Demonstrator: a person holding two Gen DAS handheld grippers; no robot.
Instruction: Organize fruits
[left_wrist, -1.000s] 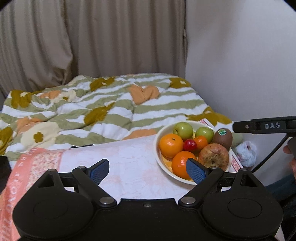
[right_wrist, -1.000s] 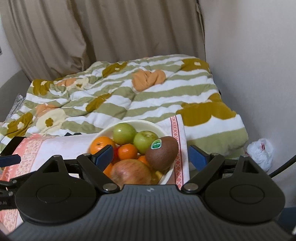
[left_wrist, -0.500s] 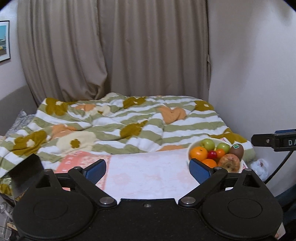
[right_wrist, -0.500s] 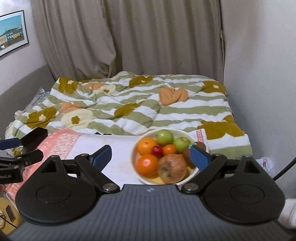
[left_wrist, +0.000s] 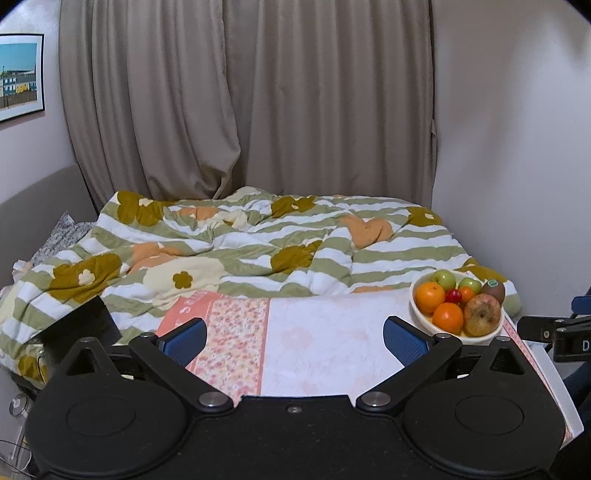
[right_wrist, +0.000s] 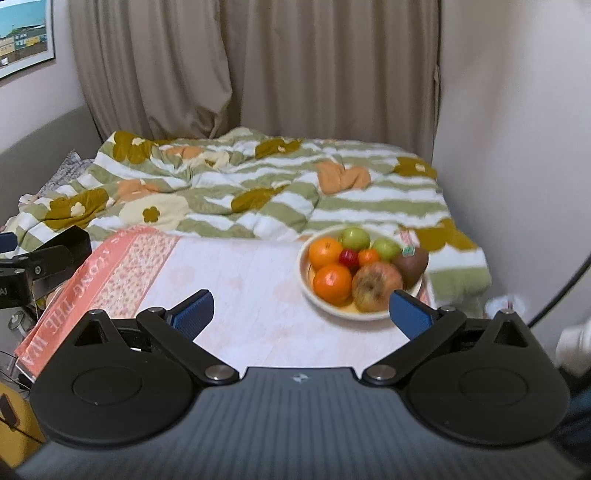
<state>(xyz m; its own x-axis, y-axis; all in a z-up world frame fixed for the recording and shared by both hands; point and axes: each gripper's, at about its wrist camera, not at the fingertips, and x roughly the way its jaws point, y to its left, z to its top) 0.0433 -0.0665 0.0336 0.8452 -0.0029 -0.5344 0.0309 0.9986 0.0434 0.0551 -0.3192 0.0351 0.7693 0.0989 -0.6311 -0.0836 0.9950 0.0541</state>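
The bowl of fruit (right_wrist: 360, 310) is found right of centre in the right wrist view, resting on the cloth-covered table (right_wrist: 236, 280), with two oranges, two green apples, a brownish apple, a kiwi and a small red fruit piled in it. From the right claw (right_wrist: 301, 312) the bowl lies just ahead and toward the right finger, whose blue pad overlaps the rim in the picture; whether it touches cannot be told. In the left wrist view the same bowl (left_wrist: 421, 314) is pushed to the right edge, well off the left claw (left_wrist: 293, 339), so the right hand is judged the nearer. No long axis is offered by the round fruit. Both claws are seen spread wide with nothing between the pads, the left one opening further. The fruit is blurred in the right view, and the bowl's near rim is partly cut off by the finger.
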